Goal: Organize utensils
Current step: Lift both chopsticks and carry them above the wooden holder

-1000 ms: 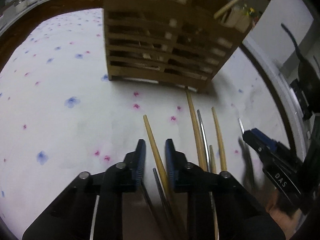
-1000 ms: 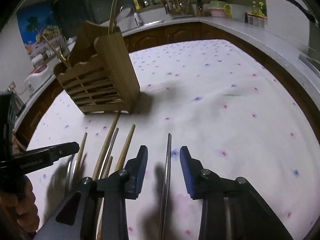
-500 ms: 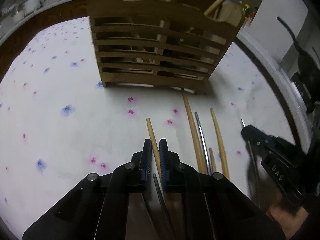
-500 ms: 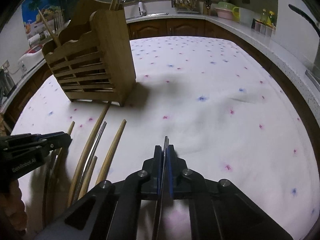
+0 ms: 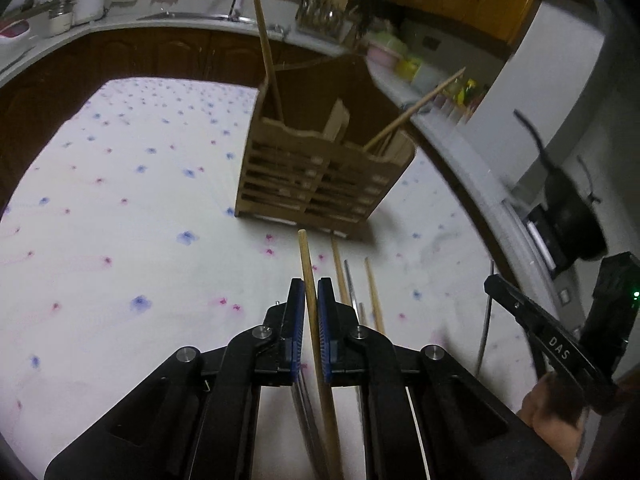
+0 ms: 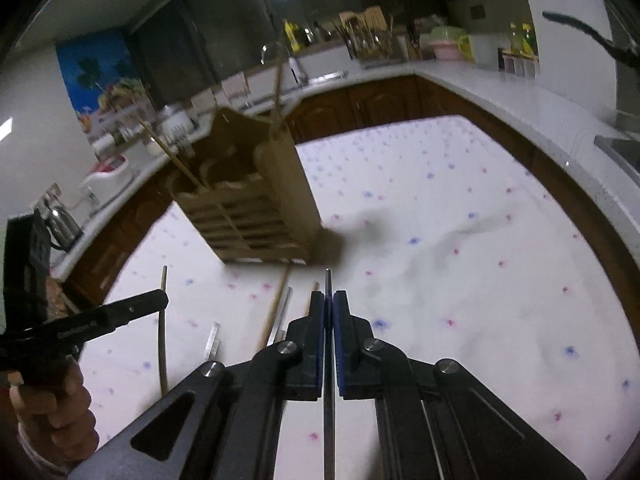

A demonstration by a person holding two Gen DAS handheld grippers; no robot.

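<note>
We hold left tool (image 5: 311,308) clamped on wooden chopstick (image 5: 307,272), right tool (image 6: 328,320) clamped on metal chopstick (image 6: 328,284); both sticks jut forward past the pads. Wooden holder (image 5: 320,172) stands ahead on bench (image 5: 120,240), well apart. More utensils (image 5: 356,280) lie on cloth. We judge: tip each stick upright, aim at open compartment, clear the leaning sticks, release only once tip is inside.

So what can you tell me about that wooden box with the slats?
The wooden utensil holder stands upright on the flowery tablecloth. It looks like pale bamboo or wood, with a slatted front, a wavy top edge, a taller solid back and dividers inside. Two chopsticks lean out of it. Loose chopsticks lie on the cloth just in front; neither gripper touches it.
</note>
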